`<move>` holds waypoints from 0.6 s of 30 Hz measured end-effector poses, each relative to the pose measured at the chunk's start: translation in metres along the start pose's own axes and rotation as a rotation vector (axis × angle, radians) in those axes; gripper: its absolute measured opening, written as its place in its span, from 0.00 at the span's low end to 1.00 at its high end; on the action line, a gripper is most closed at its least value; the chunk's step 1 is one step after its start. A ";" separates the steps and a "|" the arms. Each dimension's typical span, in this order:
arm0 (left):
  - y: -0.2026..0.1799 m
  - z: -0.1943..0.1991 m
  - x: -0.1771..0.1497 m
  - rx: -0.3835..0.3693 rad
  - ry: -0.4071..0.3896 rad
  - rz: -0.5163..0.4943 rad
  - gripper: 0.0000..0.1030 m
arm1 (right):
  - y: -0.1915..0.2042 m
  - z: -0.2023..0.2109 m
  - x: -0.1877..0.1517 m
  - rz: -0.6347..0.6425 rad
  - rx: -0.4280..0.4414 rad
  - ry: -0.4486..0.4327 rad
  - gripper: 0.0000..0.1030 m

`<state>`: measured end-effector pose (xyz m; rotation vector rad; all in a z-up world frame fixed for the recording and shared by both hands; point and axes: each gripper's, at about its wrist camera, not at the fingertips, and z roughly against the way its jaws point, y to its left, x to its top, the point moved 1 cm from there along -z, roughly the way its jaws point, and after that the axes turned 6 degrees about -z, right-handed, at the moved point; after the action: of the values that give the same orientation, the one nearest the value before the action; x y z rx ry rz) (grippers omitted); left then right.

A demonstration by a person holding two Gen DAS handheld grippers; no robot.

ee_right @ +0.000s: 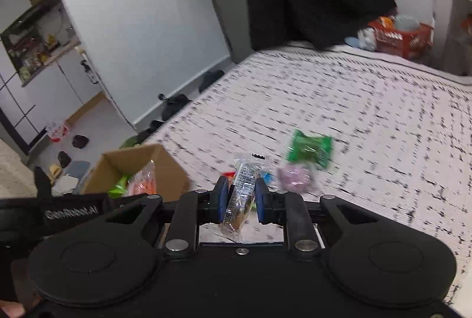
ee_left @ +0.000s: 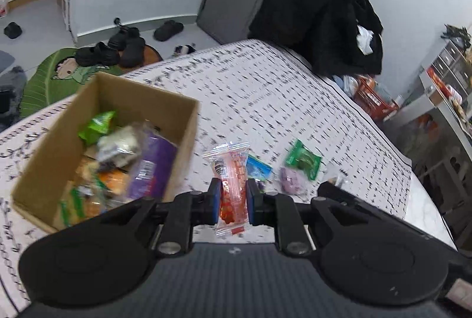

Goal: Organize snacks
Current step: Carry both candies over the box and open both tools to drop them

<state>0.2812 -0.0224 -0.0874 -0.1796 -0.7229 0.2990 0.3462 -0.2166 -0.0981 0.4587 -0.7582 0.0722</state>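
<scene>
An orange snack packet [ee_left: 233,185] was clamped in the left gripper [ee_left: 233,201], a clear-wrapped bar [ee_right: 240,194] in the right gripper [ee_right: 241,201]. Either slippery wrapper could be dropped short of the cardboard box [ee_left: 180,123].

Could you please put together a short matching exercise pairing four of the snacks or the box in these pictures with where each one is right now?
Things:
1. orange-red packet
2. clear packet with a barcode
3. green packet
4. purple packet

Places:
A. inside the cardboard box
B. clamped in the left gripper
C. lying loose on the patterned tablecloth
D. clamped in the right gripper

Pairs: 1-B, 2-D, 3-C, 4-A
</scene>
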 end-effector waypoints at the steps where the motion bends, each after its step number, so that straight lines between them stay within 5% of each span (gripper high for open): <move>1: 0.005 0.003 0.000 0.004 -0.002 0.005 0.16 | 0.006 0.001 0.001 0.003 0.007 -0.002 0.19; 18: 0.079 0.025 -0.002 0.015 -0.004 0.127 0.20 | 0.082 0.003 -0.009 0.068 0.077 0.026 0.19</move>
<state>0.2469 0.0530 -0.0911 -0.2109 -0.7139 0.4263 0.3187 -0.1438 -0.0717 0.5043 -0.7475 0.1710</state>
